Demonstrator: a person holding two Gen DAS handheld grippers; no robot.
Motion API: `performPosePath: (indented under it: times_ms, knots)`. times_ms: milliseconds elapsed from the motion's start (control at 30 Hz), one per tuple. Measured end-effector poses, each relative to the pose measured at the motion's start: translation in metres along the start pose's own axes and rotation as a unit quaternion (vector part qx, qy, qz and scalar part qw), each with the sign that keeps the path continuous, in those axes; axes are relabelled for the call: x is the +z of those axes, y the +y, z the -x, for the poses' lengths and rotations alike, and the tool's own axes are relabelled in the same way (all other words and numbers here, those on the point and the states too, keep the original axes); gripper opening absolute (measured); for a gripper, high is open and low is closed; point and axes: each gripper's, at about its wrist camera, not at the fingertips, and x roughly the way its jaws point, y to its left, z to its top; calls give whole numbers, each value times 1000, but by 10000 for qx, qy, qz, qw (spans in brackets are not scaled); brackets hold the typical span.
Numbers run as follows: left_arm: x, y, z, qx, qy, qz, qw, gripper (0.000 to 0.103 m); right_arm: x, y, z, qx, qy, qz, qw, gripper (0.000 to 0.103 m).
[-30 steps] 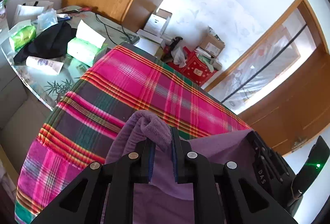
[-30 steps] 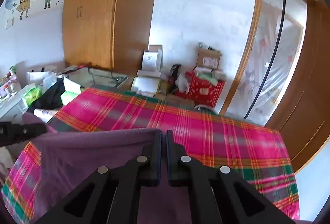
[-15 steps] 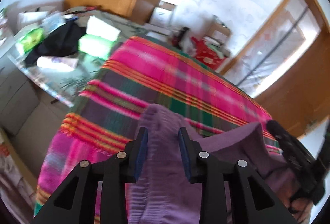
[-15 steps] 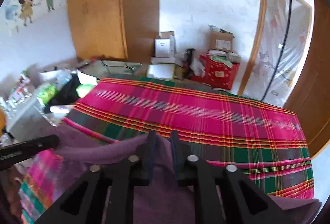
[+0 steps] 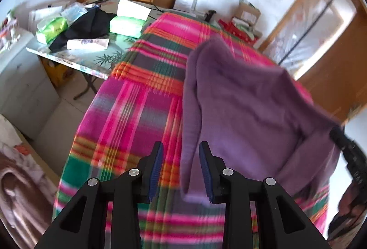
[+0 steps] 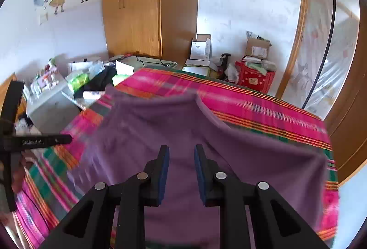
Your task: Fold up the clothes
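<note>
While we hover over the bed, quick rundown:
Left gripper [image 5: 181,167]: our jaws are apart, gripping nothing, with the garment's edge hanging between them.
Right gripper [image 6: 181,172]: jaws spread too, empty, just above the cloth.
Purple garment [image 6: 183,134]: spread on the plaid bedspread [image 6: 252,104].
Side table [image 5: 91,58]: cluttered, beside the bed.

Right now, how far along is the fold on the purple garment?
Done: the purple garment lies spread on the plaid blanket, one edge doubled over at its left side. In hand: nothing; left gripper and right gripper are both open. Left: the remaining folds, since the garment looks loose and uneven.
</note>
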Motion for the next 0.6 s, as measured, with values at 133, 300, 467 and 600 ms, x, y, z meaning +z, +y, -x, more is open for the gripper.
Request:
performPosePath:
  times_ms: [133, 300, 467, 600]
  knots:
    - [-31, -14, 9, -85, -45, -331, 9994, 33, -37, -20, 29, 13, -16, -326, 9995, 24]
    - [-52, -53, 5, -223, -95, -880, 9958, 33, -84, -55, 46, -249, -14, -1088, 9937, 25]
    - [-68, -96, -4, -422, -33, -1458, 9884, 34, -126, -84, 56, -233, 29, -1817, 9831, 34]
    - [-78, -126, -12, -480, -16, -1874, 9811, 34, -144, -100, 60, -429, 13, -2097, 9768, 37]
